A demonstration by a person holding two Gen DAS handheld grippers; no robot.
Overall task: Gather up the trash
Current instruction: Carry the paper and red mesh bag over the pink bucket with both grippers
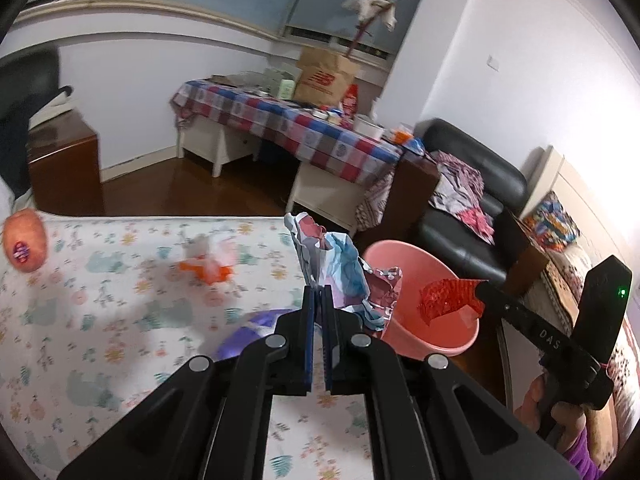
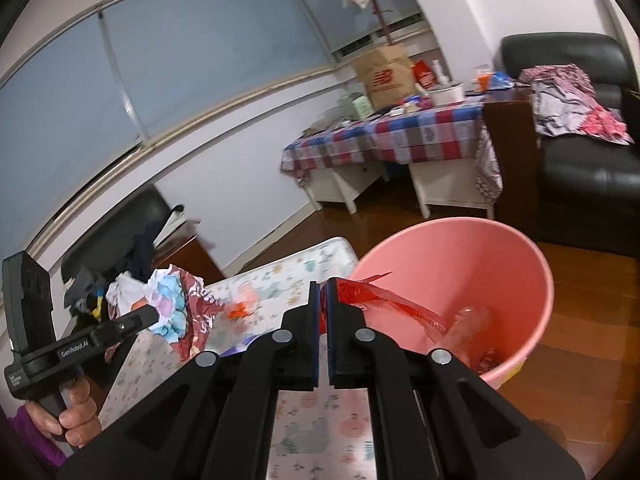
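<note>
blurred: orange scrap (image 1: 206,266) on bed | hidden: pink bucket (image 1: 404,264) near wall behind wrappers

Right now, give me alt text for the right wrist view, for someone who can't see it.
The right tongs, shut on a red wrapper, hang at the rim of a pink bucket. At left, the left tongs grip crumpled colourful paper above a floral bedsheet.
</note>
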